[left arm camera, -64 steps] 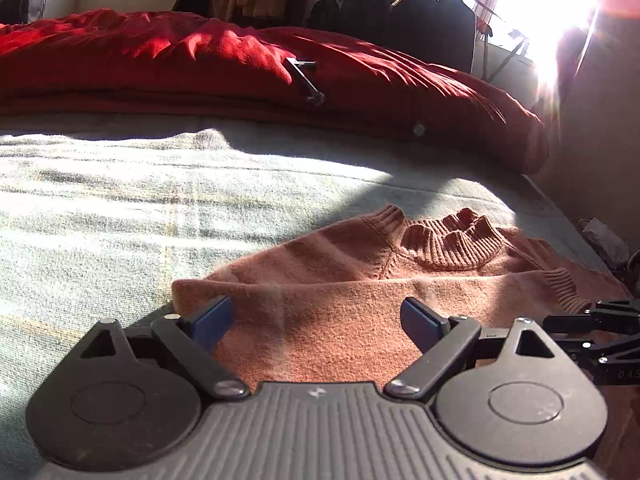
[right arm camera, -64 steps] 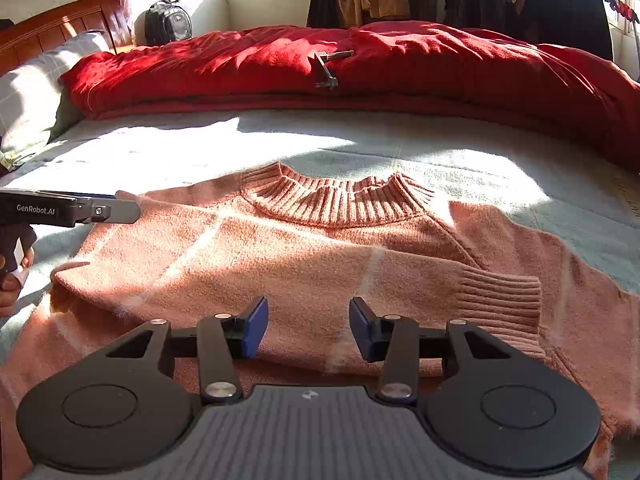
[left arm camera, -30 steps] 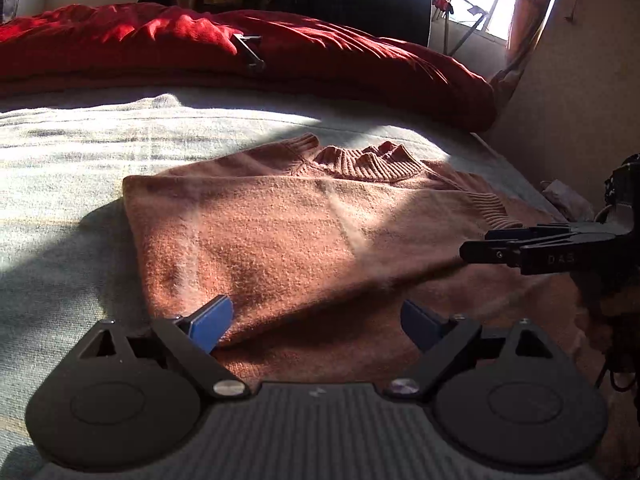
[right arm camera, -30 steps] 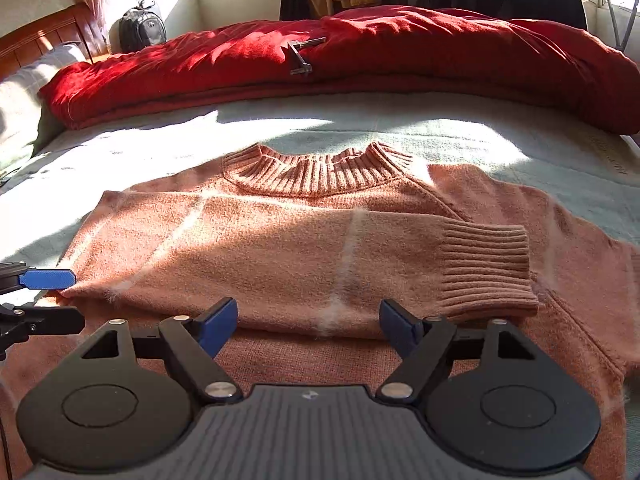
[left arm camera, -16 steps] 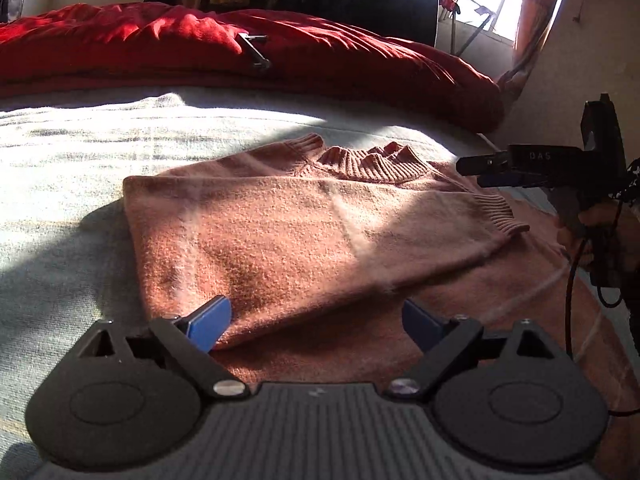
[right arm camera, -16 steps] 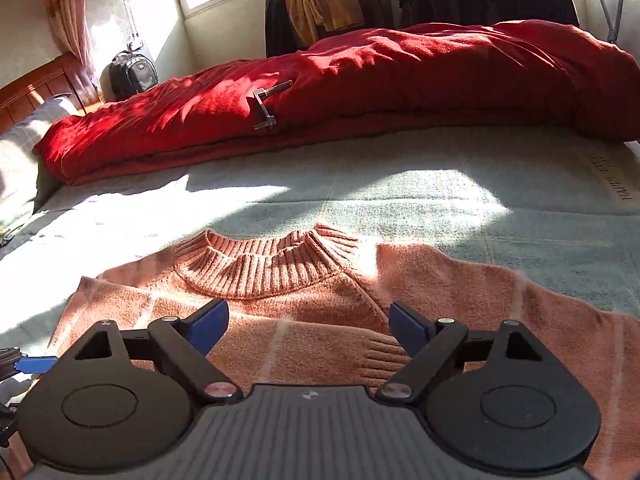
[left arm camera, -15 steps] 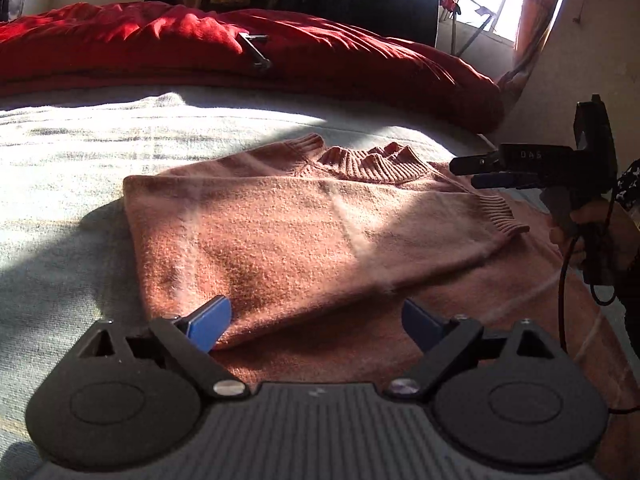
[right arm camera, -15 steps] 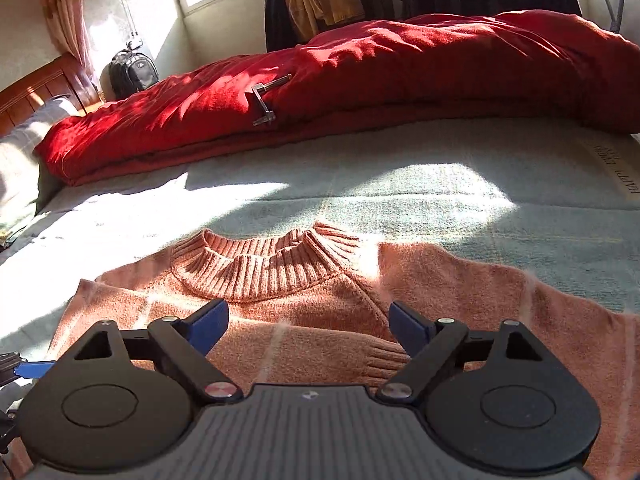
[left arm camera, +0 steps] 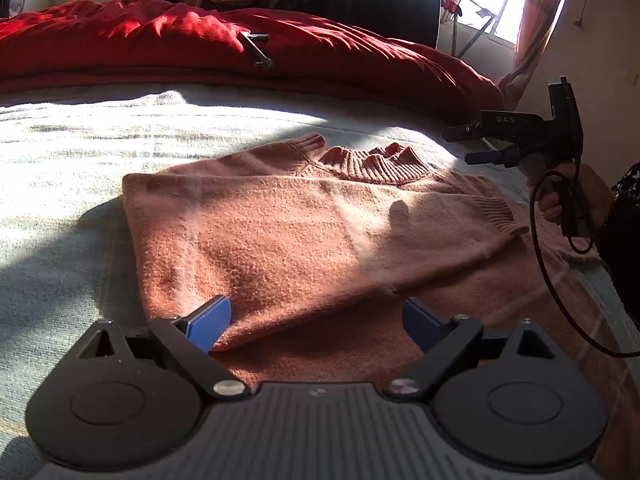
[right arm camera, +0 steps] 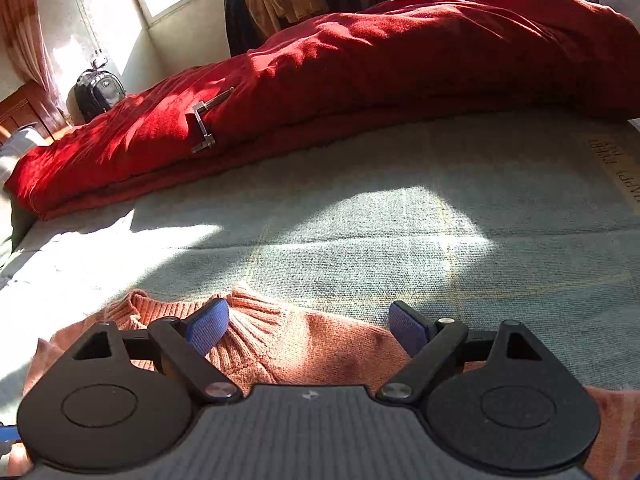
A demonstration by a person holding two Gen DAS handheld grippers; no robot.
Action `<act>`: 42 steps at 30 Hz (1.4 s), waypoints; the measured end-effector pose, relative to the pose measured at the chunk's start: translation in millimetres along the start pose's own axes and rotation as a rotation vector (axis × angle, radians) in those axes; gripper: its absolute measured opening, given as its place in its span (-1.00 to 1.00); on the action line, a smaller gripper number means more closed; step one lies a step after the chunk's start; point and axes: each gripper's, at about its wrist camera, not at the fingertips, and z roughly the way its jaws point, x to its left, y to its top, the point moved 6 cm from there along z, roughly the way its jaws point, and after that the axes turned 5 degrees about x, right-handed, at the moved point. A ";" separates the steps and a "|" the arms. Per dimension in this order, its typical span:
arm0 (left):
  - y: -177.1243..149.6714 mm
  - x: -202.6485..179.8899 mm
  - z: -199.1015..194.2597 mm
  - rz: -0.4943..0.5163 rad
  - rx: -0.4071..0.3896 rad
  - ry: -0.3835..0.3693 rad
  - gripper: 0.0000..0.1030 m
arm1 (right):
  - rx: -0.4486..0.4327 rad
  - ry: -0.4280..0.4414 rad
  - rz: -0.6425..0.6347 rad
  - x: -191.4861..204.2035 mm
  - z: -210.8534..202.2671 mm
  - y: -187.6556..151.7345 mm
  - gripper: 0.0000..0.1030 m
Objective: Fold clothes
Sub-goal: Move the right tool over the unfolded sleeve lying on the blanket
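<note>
Salmon knit sweater (left arm camera: 304,236) flat on pale green blanket (left arm camera: 80,152), one sleeve folded across chest, left gripper (left arm camera: 316,316) spread empty over hem, right gripper (right arm camera: 308,320) spread empty above collar, red duvet (right arm camera: 360,80) behind.

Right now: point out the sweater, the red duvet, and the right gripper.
sweater (left arm camera: 280,232), left wrist view, folded front panel.
red duvet (right arm camera: 400,64), right wrist view, sunlit top surface.
right gripper (left arm camera: 468,146), left wrist view, between its fingertips.
</note>
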 end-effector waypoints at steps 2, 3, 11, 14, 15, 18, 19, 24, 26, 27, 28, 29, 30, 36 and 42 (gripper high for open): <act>0.2 -0.3 1.0 0.001 0.000 -0.001 0.83 | 0.005 0.039 0.059 -12.7 -18.9 0.4 0.90; 0.4 -0.8 1.8 0.003 0.000 0.001 0.83 | 0.018 0.069 0.094 -19.2 -25.8 -1.7 0.94; 1.1 -2.7 3.4 0.004 0.005 0.013 0.85 | 0.066 0.067 0.193 -53.1 -15.7 -19.0 0.96; 1.3 -2.9 3.9 0.002 0.007 0.018 0.85 | 0.036 0.005 0.202 -66.6 -7.7 -16.3 0.95; 1.1 -3.0 3.9 0.002 0.007 0.020 0.86 | 0.025 -0.015 0.205 -71.0 -5.1 -15.4 0.96; 0.6 -3.1 3.9 0.003 0.006 0.024 0.86 | 0.026 -0.050 0.246 -81.6 -13.3 -12.5 0.96; 0.5 -3.1 3.9 0.004 0.007 0.024 0.86 | 0.025 -0.026 0.252 -80.7 -20.1 -14.6 0.97; 0.9 -3.6 3.6 0.006 0.009 0.026 0.86 | 0.044 0.065 0.253 -70.3 -52.1 -38.3 1.00; 0.9 -3.6 3.8 0.008 0.007 0.028 0.86 | 0.069 0.032 0.235 -71.3 -49.0 -48.9 1.00; 0.9 -3.7 3.6 0.007 0.006 0.029 0.86 | 0.083 0.009 0.225 -72.6 -46.1 -53.9 1.00; 1.1 -4.4 2.9 0.006 0.004 0.033 0.86 | 0.088 -0.012 0.223 -76.1 -43.2 -58.5 1.00; 2.0 -5.9 1.4 0.007 0.004 0.043 0.86 | 0.087 -0.031 0.226 -81.3 -40.1 -62.8 1.00; 3.2 -7.8 -0.6 0.009 0.005 0.056 0.86 | 0.081 -0.036 0.238 -84.2 -41.7 -64.9 1.00; 9.9 -28.9 -23.7 0.052 -0.027 0.115 0.86 | 0.004 0.016 0.282 -89.6 -80.6 -67.4 1.00; 1.4 -59.5 -37.2 0.066 -0.032 0.107 0.86 | -0.086 0.035 0.408 -140.4 -118.9 -73.3 1.00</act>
